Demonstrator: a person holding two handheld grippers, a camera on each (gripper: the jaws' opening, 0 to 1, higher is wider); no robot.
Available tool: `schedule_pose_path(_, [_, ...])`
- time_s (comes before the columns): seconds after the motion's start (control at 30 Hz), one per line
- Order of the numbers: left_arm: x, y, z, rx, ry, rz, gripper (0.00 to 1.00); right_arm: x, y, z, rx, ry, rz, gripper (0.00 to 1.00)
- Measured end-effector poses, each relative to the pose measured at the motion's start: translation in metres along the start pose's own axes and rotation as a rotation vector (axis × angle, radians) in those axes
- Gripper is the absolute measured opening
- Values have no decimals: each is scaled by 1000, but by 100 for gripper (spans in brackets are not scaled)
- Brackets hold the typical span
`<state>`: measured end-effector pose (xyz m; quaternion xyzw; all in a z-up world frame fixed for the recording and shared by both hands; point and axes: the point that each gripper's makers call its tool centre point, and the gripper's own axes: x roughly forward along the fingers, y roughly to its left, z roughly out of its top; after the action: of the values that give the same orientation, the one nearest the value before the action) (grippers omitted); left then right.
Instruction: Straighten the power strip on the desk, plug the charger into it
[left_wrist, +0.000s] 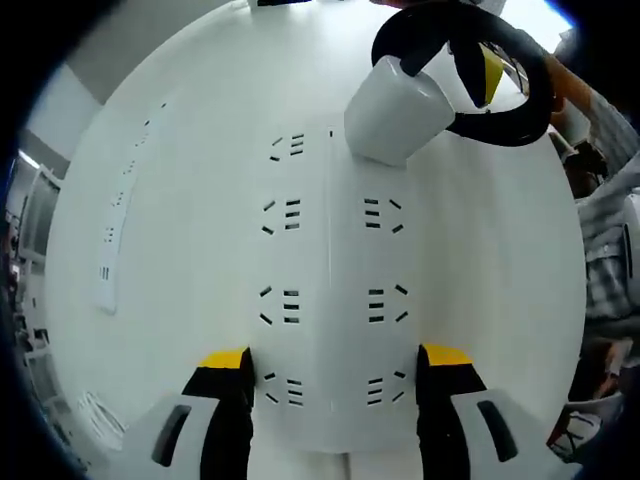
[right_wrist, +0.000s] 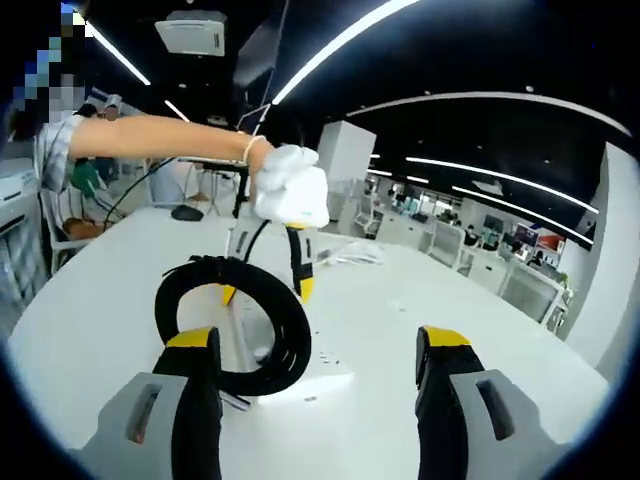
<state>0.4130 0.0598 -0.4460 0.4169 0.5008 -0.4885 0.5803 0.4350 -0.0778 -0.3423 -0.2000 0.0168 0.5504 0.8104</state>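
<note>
A wide white power strip (left_wrist: 330, 250) with two columns of sockets lies flat on the white desk (left_wrist: 180, 200). My left gripper (left_wrist: 335, 355) straddles its near end, a yellow-tipped jaw pressed on each long side. At the far end a white charger block (left_wrist: 400, 110) rests tilted on the strip, with its black cable coil (left_wrist: 500, 110) behind it. The right gripper (left_wrist: 490, 70) shows inside that loop. In the right gripper view my right gripper (right_wrist: 320, 340) stands open over the strip (right_wrist: 310, 385), the coil (right_wrist: 240, 320) at its left jaw. A gloved hand holds the left gripper (right_wrist: 265, 285) beyond.
A narrow white socket bar (left_wrist: 110, 250) lies along the desk's left side, with a bundle of white cable (left_wrist: 95, 415) near it. A person in a plaid shirt (left_wrist: 610, 230) stands close at the right. A small black object (right_wrist: 187, 213) and loose white cables (right_wrist: 350, 255) lie farther back.
</note>
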Motion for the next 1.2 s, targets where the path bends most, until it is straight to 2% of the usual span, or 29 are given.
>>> schedule_pose_path(0.13, [0, 0, 1, -1, -4, -1, 66, 10, 4, -1, 2, 13, 44, 76])
schedule_pose_path(0.2, [0, 0, 1, -1, -3, -1, 66, 15, 8, -4, -11, 37, 77, 76])
schedule_pose_path(0.27, [1, 0, 1, -1, -3, -1, 66, 18, 13, -11, -42, 93, 106, 74])
schedule_pose_path(0.4, [1, 1, 1, -2, -14, -2, 66, 24, 21, -11, -63, 116, 151, 68])
schedule_pose_path(0.6, [1, 3, 2, -4, -28, -3, 66, 28, 21, -7, -85, 129, 168, 63])
schedule_pose_path(0.9, [1, 4, 1, -2, -29, -3, 66, 30, 31, -10, -112, 168, 223, 45])
schedule_pose_path(1.2, [1, 4, 1, -4, -44, -4, 66, 30, 35, -9, -141, 171, 239, 38])
